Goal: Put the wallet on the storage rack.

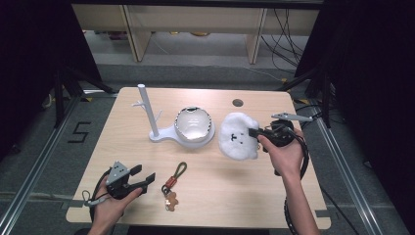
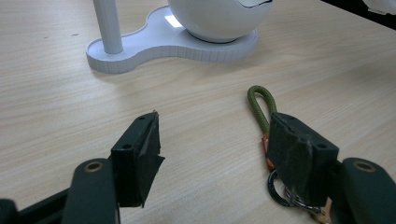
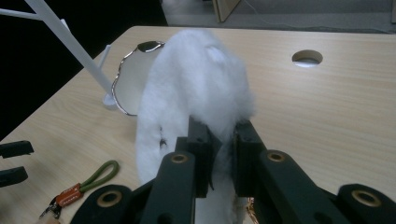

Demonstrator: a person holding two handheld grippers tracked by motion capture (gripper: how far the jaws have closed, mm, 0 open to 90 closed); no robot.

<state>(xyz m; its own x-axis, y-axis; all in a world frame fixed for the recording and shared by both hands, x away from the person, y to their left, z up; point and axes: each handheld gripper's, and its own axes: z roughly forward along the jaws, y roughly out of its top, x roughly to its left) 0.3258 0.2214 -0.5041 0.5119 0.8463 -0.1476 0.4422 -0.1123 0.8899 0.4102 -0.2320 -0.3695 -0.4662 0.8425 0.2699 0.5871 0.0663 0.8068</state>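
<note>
A fluffy white plush toy with a small stitched face sits right of centre on the table. My right gripper is shut on its right edge; in the right gripper view the jaws pinch the white plush between them. My left gripper is open near the front left, just left of a keychain with a green cord loop, an orange tag and a small brown charm. In the left gripper view my left gripper stands open and the green loop lies by the right jaw.
A white stand with a branched post and a round bowl sits at table centre. A cable hole lies at the back of the table. Shelving and cables lie on the floor beyond.
</note>
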